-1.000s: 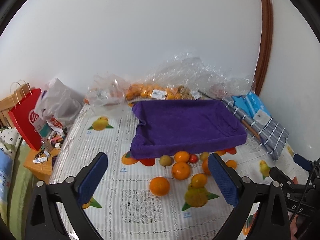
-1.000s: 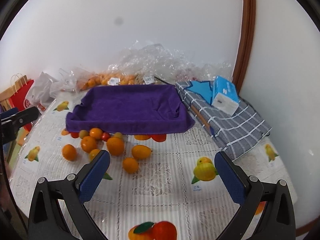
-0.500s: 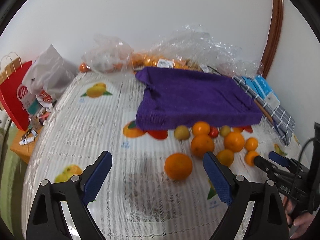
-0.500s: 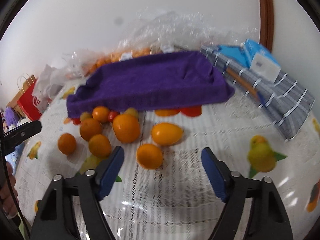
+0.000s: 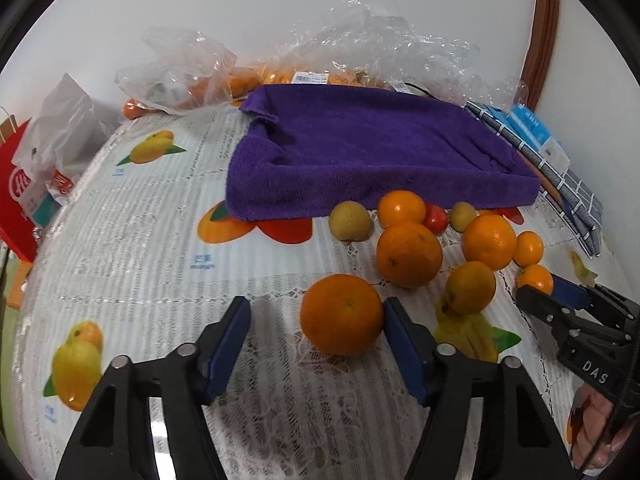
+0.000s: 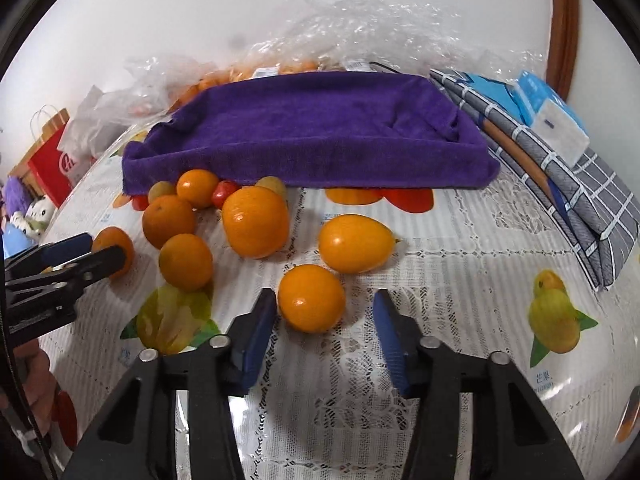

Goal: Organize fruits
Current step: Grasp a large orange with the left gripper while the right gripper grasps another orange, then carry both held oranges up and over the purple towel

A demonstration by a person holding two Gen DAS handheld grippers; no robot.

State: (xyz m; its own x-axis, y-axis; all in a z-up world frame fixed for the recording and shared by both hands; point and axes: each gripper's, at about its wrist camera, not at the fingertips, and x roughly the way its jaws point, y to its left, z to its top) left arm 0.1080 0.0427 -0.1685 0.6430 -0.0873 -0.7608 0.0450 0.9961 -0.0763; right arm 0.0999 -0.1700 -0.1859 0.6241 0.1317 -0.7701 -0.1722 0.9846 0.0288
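Note:
Several oranges and small fruits lie on the table in front of a purple towel-covered tray [image 5: 360,152] [image 6: 320,132]. My left gripper [image 5: 316,320] is open around a large orange [image 5: 342,314]; its right finger touches the orange and the left finger stands apart. My right gripper [image 6: 324,312] is open around a small orange [image 6: 311,298] that sits between its fingers, near the left one. A yellow-orange oval fruit [image 6: 356,243] lies just behind it. The left gripper also shows in the right wrist view [image 6: 80,258], and the right gripper shows in the left wrist view [image 5: 560,292].
Clear plastic bags of oranges [image 5: 280,72] lie against the wall behind the tray. A folded checked cloth [image 6: 568,168] with a blue tissue pack [image 6: 548,112] lies at the right. A red paper bag [image 5: 16,200] and a white bag [image 5: 60,128] stand at the left edge.
Both grippers have moved down and forward toward the fruit. Each now has an orange between its fingers, and their openings have narrowed.

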